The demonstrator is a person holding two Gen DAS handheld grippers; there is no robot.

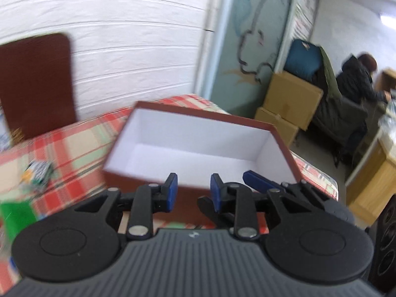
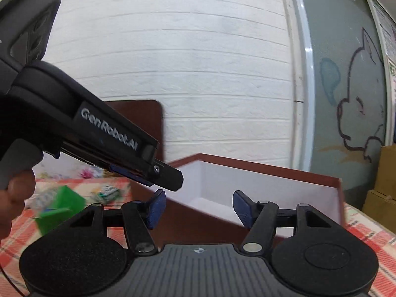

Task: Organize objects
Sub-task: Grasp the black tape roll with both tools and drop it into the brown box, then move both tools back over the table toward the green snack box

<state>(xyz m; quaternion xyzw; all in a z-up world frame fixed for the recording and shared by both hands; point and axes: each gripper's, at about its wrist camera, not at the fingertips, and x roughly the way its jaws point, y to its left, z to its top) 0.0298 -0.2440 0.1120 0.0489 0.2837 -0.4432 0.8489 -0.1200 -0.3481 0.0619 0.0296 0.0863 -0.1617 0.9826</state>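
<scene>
A brown box with a white empty inside sits on the plaid tablecloth, just ahead of both grippers; it also shows in the right wrist view. My left gripper is open and empty at the box's near wall. My right gripper is open and empty at the box's near corner. The left gripper's body crosses the right wrist view at upper left. A green block and a small patterned packet lie left of the box.
A brown lid or board leans on the white wall at the back left. Cardboard boxes, a seated person and a wooden desk are off to the right. The table's right edge lies just beyond the box.
</scene>
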